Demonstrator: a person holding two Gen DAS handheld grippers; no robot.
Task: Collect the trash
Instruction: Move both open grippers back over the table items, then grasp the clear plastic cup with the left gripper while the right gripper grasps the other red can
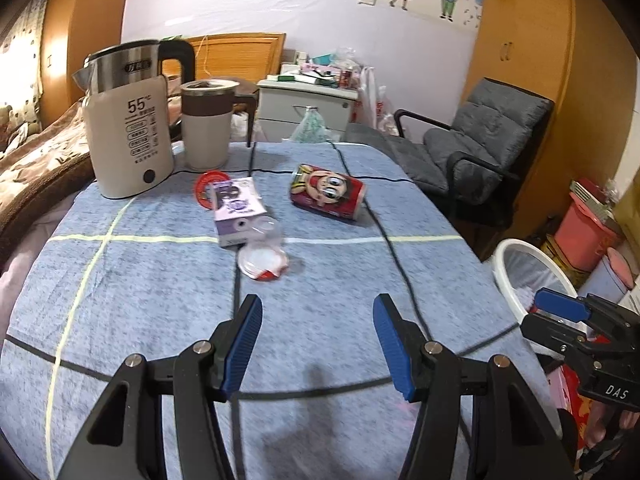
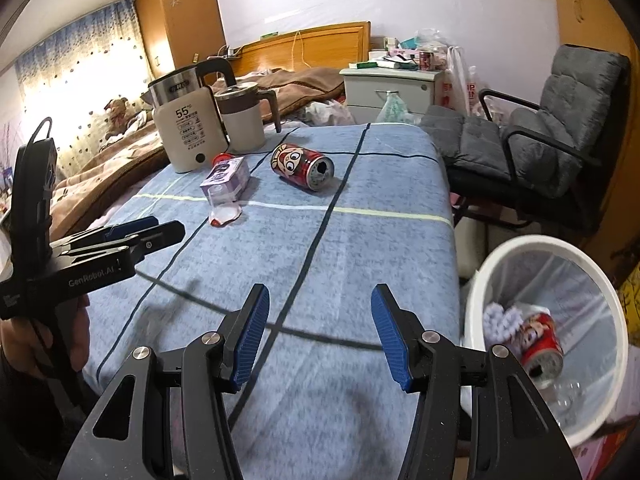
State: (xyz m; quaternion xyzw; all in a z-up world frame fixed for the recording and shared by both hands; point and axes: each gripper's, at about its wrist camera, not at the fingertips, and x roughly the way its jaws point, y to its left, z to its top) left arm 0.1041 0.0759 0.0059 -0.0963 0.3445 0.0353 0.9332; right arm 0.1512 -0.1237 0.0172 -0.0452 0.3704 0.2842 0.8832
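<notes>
On the blue checked tablecloth (image 1: 160,300) lie a red cartoon can (image 1: 328,192) on its side, a purple carton (image 1: 236,208) and a clear plastic cup with a red-edged lid (image 1: 262,262). My left gripper (image 1: 318,344) hovers open over the cloth, short of them, with nothing between its fingers. The right gripper (image 2: 320,332) is open and empty too, near the table's right side. In the right wrist view the can (image 2: 302,166), carton (image 2: 226,178) and cup (image 2: 224,214) lie further off. A white bin (image 2: 480,276) beside the table holds another red can (image 2: 542,346) and crumpled paper.
A white kettle (image 1: 128,140) and a lidded mug (image 1: 206,128) stand at the table's far left, a red lid (image 1: 208,188) behind the carton. A grey armchair (image 1: 472,148) stands right of the table, a bed to the left, a nightstand (image 1: 304,108) behind.
</notes>
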